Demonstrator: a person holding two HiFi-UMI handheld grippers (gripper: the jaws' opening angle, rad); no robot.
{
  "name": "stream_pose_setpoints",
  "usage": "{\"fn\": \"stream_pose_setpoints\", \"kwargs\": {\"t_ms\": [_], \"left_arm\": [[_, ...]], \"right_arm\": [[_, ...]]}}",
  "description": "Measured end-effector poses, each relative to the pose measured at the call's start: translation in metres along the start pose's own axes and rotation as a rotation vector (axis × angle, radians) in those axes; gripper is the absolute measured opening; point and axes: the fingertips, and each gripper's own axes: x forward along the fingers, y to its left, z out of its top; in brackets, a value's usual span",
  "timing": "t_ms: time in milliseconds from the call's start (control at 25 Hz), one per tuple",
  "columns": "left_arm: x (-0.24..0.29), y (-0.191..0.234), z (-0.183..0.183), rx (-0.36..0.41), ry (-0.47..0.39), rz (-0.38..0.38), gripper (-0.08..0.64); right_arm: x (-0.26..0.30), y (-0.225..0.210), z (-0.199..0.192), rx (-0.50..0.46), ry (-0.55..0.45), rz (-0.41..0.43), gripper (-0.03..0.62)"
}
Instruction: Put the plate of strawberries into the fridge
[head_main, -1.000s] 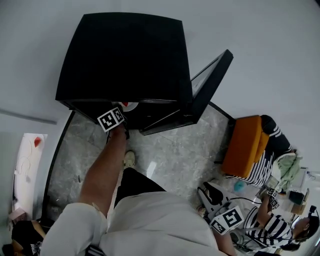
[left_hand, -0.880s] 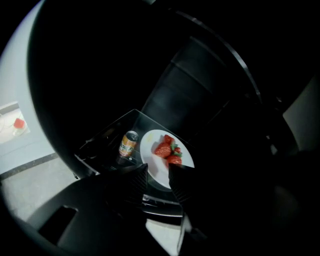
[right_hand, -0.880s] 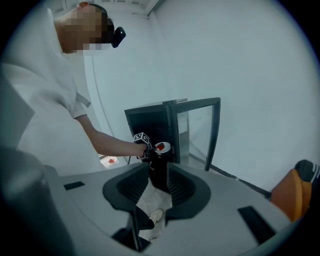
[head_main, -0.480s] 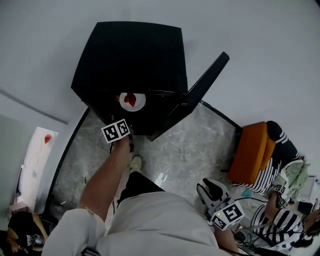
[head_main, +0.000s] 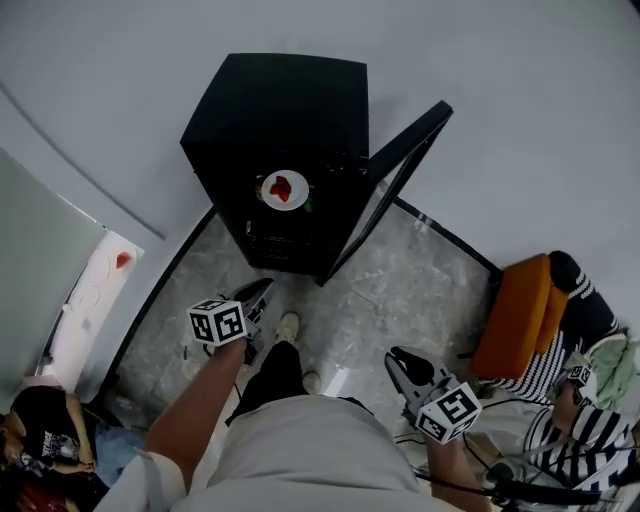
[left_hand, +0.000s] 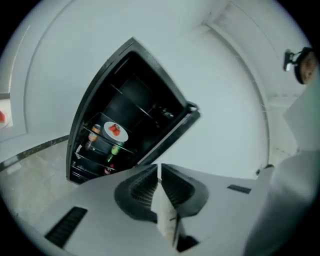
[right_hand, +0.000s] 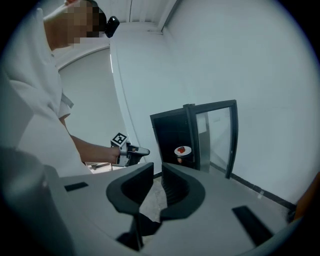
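Left gripper (head_main: 262, 288) jaws are closing, nearly together; right gripper (head_main: 393, 357) closing, half apart; both empty. I have withdrawn from the fridge (head_main: 290, 100). The plate of strawberries (head_main: 285, 190) rests on its shelf: placement complete, door (head_main: 385, 190) open.

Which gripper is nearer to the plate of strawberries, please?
Left. The left gripper is out in front of the plate; the right gripper is farther back, to its right. Both are closing, empty.
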Motion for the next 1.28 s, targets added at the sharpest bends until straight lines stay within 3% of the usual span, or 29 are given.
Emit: {"fn": "stream_pose_setpoints", "kwargs": {"t_ms": [240,320,400,480,600,760,920,1120,1280], "left_arm": [[-0.093,-0.071,-0.067,0.041,0.109,-0.101,0.014],[-0.114,-0.089,-0.086,0.124,0.167,-0.105,0.014],[-0.131,-0.109,-0.101,0.256,0.227,-0.109,0.014],[-0.145,-0.130,-0.107,0.335,0.251,-0.157,0.014],[-0.169,-0.159,-0.105,0.350,0.222,-0.246,0.014],[-0.224,-0.176,-0.099,0.398,0.178,-0.296,0.014],[-0.286,-0.168,-0.105,0.438,0.164,-0.306,0.014],[-0.344,-0.149,-0.120,0.410,0.131,-0.281,0.014],[-0.379,-0.143,-0.142,0.398,0.146,-0.330,0.014]], "right_arm": [[0.009,0.040,-0.029,-0.011,0.016,0.123,0.028],[0.015,0.060,-0.032,-0.020,0.014,0.161,0.026],[0.021,0.078,-0.032,-0.030,0.012,0.191,0.025],[0.027,0.097,-0.030,-0.043,0.007,0.212,0.025],[0.036,0.127,-0.029,-0.072,0.008,0.237,0.025],[0.045,0.179,-0.032,-0.108,0.030,0.259,0.023],[0.054,0.238,-0.032,-0.132,0.023,0.261,0.023],[0.057,0.308,-0.041,-0.156,0.040,0.296,0.021],[0.049,0.359,-0.059,-0.157,0.051,0.275,0.021]]}}
